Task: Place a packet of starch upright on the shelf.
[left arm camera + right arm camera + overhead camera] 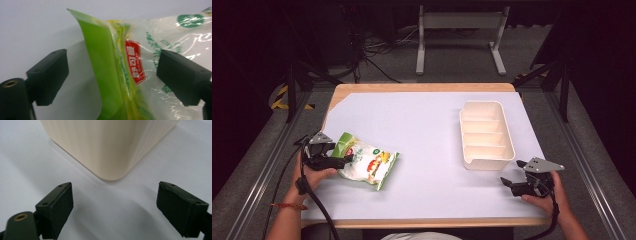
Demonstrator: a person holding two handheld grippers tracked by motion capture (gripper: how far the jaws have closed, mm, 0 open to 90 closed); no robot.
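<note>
The left gripper (110, 77) is held wide astride the snack bag (368, 162), nothing yet clamped, while the right gripper (514, 183) is parked wide beside the empty divided tray (511, 140), so any packing appears unstarted.

1. A snack bag (368, 164) is seen on the white table (422, 145), at the left gripper (343, 161).
2. A cream tray (486, 135) (divided into compartments) is placed near the right gripper (511, 177).

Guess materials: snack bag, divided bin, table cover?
Snack bag: thin glossy plastic film, by its crinkles and glare streaks.
Divided bin: looks like cream moulded plastic, smooth with a soft sheen and rounded corners.
Table cover: matte white sheet, paper or plastic unclear, over a wood-look tabletop.
</note>
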